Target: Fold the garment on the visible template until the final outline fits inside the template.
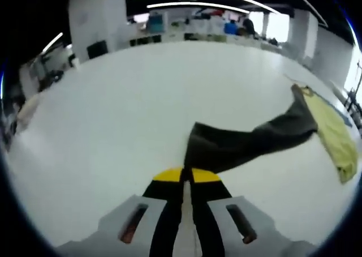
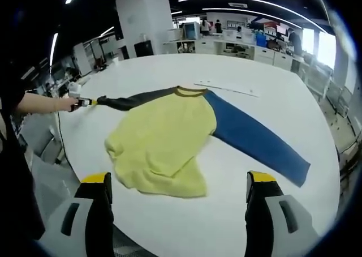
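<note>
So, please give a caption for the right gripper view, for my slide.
Open right gripper faces a yellow raglan shirt spread on the white table, its dark sleeve pulled by the left gripper.

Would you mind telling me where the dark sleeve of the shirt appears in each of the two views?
Left gripper view: the dark sleeve runs from the shut jaws at bottom centre up to the right, toward the yellow body.
Right gripper view: the dark sleeve stretches left from the collar, its cuff held by the left gripper.
Shared landmark: the yellow body.
</note>
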The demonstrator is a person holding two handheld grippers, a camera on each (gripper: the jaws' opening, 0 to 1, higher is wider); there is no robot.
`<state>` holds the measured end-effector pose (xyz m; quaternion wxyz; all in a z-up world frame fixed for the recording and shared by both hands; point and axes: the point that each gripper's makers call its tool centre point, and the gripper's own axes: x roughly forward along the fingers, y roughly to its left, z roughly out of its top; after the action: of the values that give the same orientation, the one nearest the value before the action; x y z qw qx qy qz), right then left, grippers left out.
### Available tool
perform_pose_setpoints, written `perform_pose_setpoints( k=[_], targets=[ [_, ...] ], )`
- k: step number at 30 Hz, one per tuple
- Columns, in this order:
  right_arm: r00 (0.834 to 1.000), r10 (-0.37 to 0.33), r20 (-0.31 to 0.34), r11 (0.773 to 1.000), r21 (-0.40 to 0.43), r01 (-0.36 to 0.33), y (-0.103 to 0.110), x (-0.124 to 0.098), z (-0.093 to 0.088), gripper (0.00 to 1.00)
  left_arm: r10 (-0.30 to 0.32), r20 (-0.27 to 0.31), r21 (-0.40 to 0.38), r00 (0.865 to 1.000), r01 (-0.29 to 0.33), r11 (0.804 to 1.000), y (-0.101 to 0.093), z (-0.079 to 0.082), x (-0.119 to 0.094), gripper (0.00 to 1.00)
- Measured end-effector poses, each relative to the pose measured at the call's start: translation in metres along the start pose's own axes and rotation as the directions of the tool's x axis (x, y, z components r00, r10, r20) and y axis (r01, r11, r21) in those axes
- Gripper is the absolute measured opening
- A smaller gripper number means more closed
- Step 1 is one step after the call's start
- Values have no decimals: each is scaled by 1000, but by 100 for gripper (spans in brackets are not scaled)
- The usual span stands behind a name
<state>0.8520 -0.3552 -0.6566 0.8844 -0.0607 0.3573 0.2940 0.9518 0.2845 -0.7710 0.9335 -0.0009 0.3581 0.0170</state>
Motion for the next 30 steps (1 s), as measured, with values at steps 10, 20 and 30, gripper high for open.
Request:
perform_pose_setpoints(
  k=[10,20,30],
  targets=[
    [1000,-2,-8,1000,8,2,-1,0,-6,98,-61,46,-25,997,62,998,-13,29,1,24],
    [1000,-18,-22,1000,12,18,-2,-7,-12,98,-110,-29,-66,993,108,992,-18,41,30,15],
    [999,-27,-18,999,17,27,-3,-8,-10,98,-139,-51,-69,989,136,988,-23,44,37,0]
  ],
)
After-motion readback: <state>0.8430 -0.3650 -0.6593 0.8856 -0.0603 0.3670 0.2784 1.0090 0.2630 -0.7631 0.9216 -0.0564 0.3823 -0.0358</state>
